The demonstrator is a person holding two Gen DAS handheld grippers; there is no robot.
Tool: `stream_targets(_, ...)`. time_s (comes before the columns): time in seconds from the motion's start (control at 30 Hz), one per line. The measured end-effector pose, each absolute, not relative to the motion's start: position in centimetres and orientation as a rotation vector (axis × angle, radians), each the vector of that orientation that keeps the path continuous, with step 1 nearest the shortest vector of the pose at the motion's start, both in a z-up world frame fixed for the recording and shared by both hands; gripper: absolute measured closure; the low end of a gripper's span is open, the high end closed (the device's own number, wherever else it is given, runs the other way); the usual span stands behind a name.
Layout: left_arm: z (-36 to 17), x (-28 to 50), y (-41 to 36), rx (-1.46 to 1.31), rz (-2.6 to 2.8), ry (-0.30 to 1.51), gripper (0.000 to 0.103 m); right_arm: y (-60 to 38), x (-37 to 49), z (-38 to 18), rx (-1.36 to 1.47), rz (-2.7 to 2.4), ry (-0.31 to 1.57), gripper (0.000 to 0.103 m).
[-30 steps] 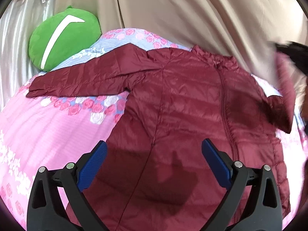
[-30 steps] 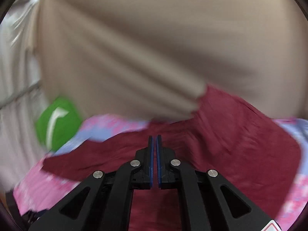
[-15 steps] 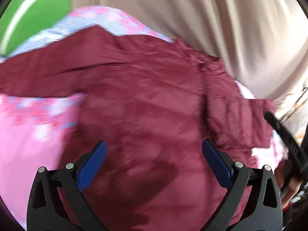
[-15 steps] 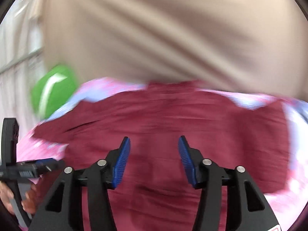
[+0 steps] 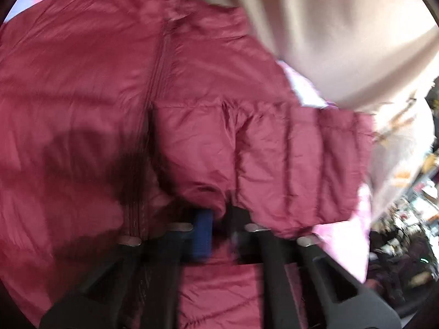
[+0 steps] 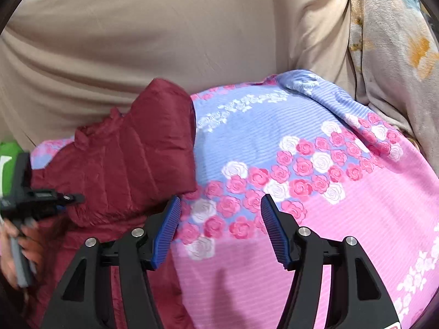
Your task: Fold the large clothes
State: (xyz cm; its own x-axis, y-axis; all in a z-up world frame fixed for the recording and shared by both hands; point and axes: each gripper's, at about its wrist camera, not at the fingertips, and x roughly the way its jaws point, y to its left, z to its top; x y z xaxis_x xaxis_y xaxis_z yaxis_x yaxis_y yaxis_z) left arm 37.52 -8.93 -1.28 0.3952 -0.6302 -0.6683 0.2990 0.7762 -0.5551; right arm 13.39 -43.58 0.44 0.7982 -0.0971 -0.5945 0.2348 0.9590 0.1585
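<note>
A maroon puffer jacket (image 5: 82, 96) lies front up on a pink and blue flowered bedspread (image 6: 315, 192). Its right sleeve (image 5: 274, 159) is folded across the chest. My left gripper (image 5: 219, 219) is shut on the sleeve's cuff edge, with blurred jaws pressed into the fabric. In the right wrist view the jacket (image 6: 131, 153) sits at the left with the folded sleeve on top. My right gripper (image 6: 219, 230) is open and empty over the bedspread, just right of the jacket. The left gripper (image 6: 35, 197) shows there at the far left, on the jacket.
A beige curtain (image 6: 164, 41) hangs behind the bed. A floral blanket (image 6: 389, 41) hangs at the right. A green cushion (image 6: 6, 159) peeks at the far left. Clutter (image 5: 406, 233) lies beyond the bed's right edge.
My right gripper let go of the sleeve, opened and moved right over the bedspread. My left gripper moved in onto the folded sleeve and closed on it.
</note>
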Motion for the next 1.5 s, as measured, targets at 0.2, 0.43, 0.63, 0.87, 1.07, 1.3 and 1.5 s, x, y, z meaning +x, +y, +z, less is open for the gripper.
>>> stream_targets(0.2, 7.0, 37.0, -0.1, -0.293, -0.427, 0.710, 0.100, -40.8, 15.8, -0.3, 0.205, -0.084, 0.650, 0.043)
stream_targets(0.43, 3.5, 40.2, 6.2, -0.230, -0.221, 0.771, 0.100, -36.1, 21.5, -2.1, 0.372, 0.228, 0.802, 0.043)
stream_targets(0.63, 0.5, 41.6, 5.3, -0.235, -0.207, 0.805, 0.100, -34.9, 27.9, -4.8, 0.495, 0.174, 0.910, 0.043)
stream_targets(0.87, 1.0, 41.2, 4.5, -0.172, -0.237, 0.764, 0.100, -37.9, 28.6, -3.1, 0.612, 0.128, 0.701, 0.099)
stream_targets(1.07, -2.5, 41.4, 3.1, -0.145, -0.231, 0.852, 0.100, -37.4, 30.4, -5.6, 0.364, -0.033, 0.820, 0.100)
stream_targets(1.3, -3.2, 41.0, 2.8, -0.111, -0.223, 0.823, 0.100, -39.1, 26.8, -4.1, 0.419, -0.103, 0.781, 0.097)
stream_targets(1.5, -3.7, 40.6, 2.7, -0.120, -0.216, 0.801, 0.099, -37.3, 26.1, -0.1, 0.290, -0.096, 0.676, 0.090)
